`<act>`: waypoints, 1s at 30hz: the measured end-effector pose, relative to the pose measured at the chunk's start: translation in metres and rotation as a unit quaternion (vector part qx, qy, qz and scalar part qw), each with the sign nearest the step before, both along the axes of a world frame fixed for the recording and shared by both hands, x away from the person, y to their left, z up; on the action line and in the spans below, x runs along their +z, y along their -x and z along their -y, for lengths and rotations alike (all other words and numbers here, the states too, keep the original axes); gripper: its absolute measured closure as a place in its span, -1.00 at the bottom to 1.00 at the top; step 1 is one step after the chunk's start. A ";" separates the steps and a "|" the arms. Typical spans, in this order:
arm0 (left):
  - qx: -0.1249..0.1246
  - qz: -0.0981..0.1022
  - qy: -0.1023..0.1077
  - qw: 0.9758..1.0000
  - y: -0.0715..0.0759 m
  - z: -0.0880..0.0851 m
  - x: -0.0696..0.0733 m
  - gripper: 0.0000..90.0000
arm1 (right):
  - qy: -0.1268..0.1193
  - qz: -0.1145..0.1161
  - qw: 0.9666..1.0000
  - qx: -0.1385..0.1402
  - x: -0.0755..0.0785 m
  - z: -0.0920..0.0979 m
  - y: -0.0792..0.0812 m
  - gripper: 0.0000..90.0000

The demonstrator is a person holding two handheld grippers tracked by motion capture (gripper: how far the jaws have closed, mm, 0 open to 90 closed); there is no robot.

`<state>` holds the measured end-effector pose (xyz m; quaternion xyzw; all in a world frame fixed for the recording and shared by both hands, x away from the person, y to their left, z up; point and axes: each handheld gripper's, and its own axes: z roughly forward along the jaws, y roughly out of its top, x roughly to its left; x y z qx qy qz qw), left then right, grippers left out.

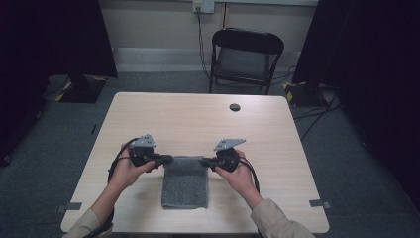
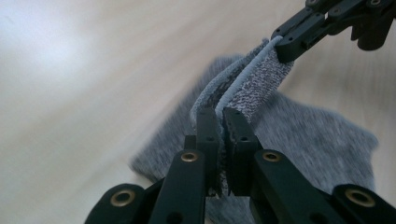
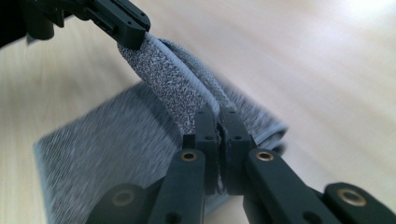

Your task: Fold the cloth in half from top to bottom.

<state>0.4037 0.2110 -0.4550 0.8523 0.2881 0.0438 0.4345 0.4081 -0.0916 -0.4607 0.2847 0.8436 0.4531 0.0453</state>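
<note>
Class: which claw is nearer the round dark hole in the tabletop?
Right. The right claw sits below the hole; the left claw is farther off, across the grey towel.

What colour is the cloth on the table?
Speckled grey cloth, paler edging; clearest in the right gripper view.

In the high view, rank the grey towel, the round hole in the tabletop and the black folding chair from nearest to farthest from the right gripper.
1. Grey towel: its far edge is pinched in the right gripper, toward the table's near side.
2. Round hole: farther up the tabletop, near the far edge.
3. Black folding chair: on the floor beyond the table.
</note>
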 end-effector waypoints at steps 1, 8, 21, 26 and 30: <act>-0.003 -0.005 -0.009 1.000 0.004 0.001 -0.005 0.91 | 0.002 -0.004 1.000 0.005 -0.004 -0.001 0.004 0.96; 0.000 -0.034 -0.017 0.999 -0.003 0.003 -0.031 0.91 | 0.023 -0.026 0.999 0.011 -0.029 -0.006 0.010 0.96; 0.049 -0.009 0.010 0.999 -0.082 0.001 -0.016 0.90 | -0.002 -0.006 0.998 -0.061 -0.020 -0.013 -0.078 0.96; 0.025 0.014 0.028 0.999 -0.061 -0.004 0.009 0.89 | -0.016 0.019 0.999 -0.043 0.006 -0.003 -0.066 0.96; 0.006 0.001 0.025 1.000 -0.034 -0.002 0.005 0.88 | -0.011 0.023 0.999 -0.022 0.011 0.005 -0.039 0.95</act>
